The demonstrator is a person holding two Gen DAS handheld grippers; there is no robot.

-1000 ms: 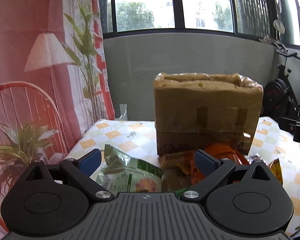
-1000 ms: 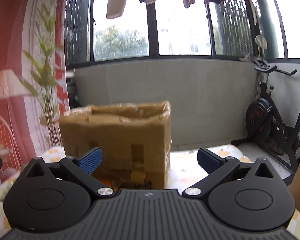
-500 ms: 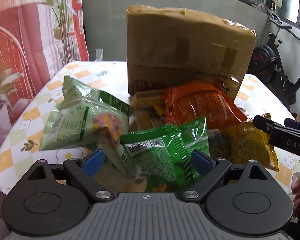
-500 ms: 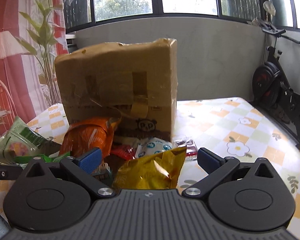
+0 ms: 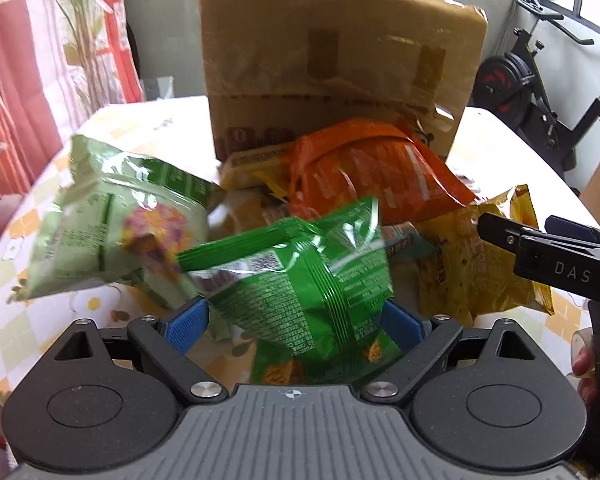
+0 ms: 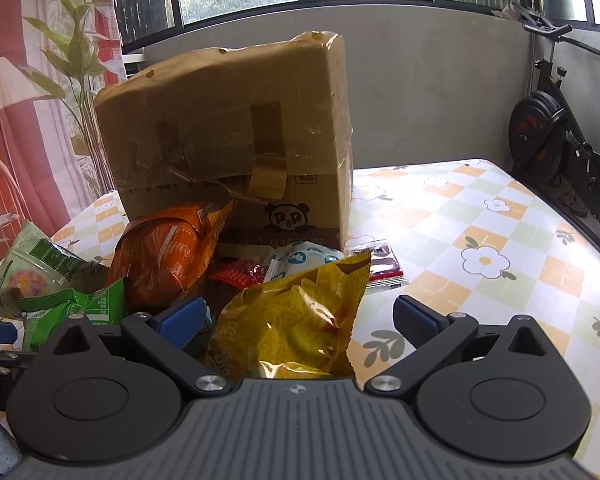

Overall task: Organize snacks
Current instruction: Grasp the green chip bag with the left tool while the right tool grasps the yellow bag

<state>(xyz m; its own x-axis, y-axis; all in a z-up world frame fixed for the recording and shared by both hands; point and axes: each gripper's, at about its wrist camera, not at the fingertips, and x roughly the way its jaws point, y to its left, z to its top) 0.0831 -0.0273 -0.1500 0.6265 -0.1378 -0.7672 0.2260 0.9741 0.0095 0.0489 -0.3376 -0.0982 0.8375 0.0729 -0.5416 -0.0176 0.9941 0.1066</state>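
Several snack bags lie heaped on the table (image 6: 500, 216) before a taped cardboard box (image 6: 228, 128). The left gripper (image 5: 296, 320) has its jaws apart around a dark green bag (image 5: 300, 280); the right gripper (image 6: 296, 320) is likewise spread, a yellow bag (image 6: 292, 320) between its fingers. The step looks like reaching in for a first pick. Next, each needs to close on its crinkly bag without slipping.

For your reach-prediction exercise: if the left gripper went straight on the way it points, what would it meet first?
Most likely the dark green snack bag, already lying between the open left gripper pads; depth is uncertain.
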